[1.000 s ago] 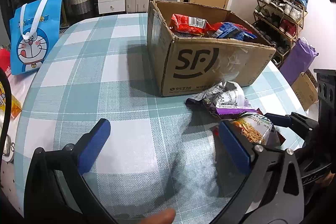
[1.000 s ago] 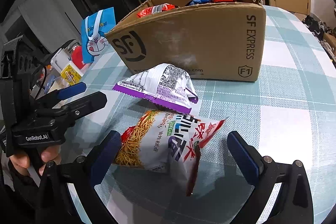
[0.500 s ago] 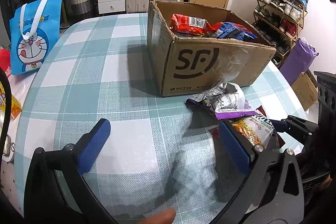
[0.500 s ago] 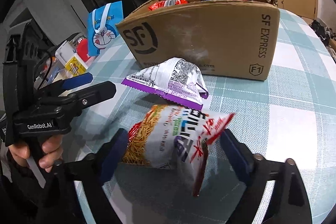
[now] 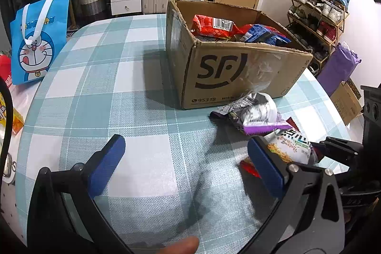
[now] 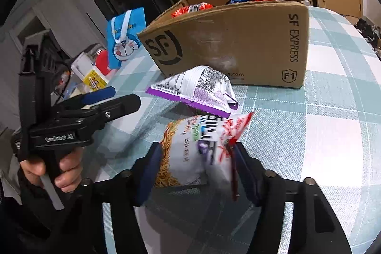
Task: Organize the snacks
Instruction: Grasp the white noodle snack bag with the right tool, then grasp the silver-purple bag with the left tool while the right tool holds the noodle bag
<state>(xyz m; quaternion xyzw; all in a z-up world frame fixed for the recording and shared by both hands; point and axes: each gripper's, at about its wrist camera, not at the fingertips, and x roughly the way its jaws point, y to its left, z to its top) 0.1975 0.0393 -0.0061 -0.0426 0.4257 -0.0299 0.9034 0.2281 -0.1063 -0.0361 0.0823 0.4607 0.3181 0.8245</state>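
Since the earlier frame right gripper (image 6: 195, 173) jaws, then spread wide, are closing and now pinch the white crinkly noodle-snack bag (image 6: 190, 149) on the checked tablecloth (image 6: 333, 130). Left gripper (image 5: 188, 168) hangs released, empty. Step in hand: securing the grasp; next, I judge, lift clear of the purple-edged packet (image 6: 200, 92) into the brown cardboard box (image 6: 238, 39).

The white snack bag with fried sticks printed on it (image 6: 190, 154) stands tilted on the checked tablecloth. A crumpled white and purple snack bag (image 6: 197, 92) lies just behind it, near the open cardboard box (image 6: 238, 39) holding red and blue packets.
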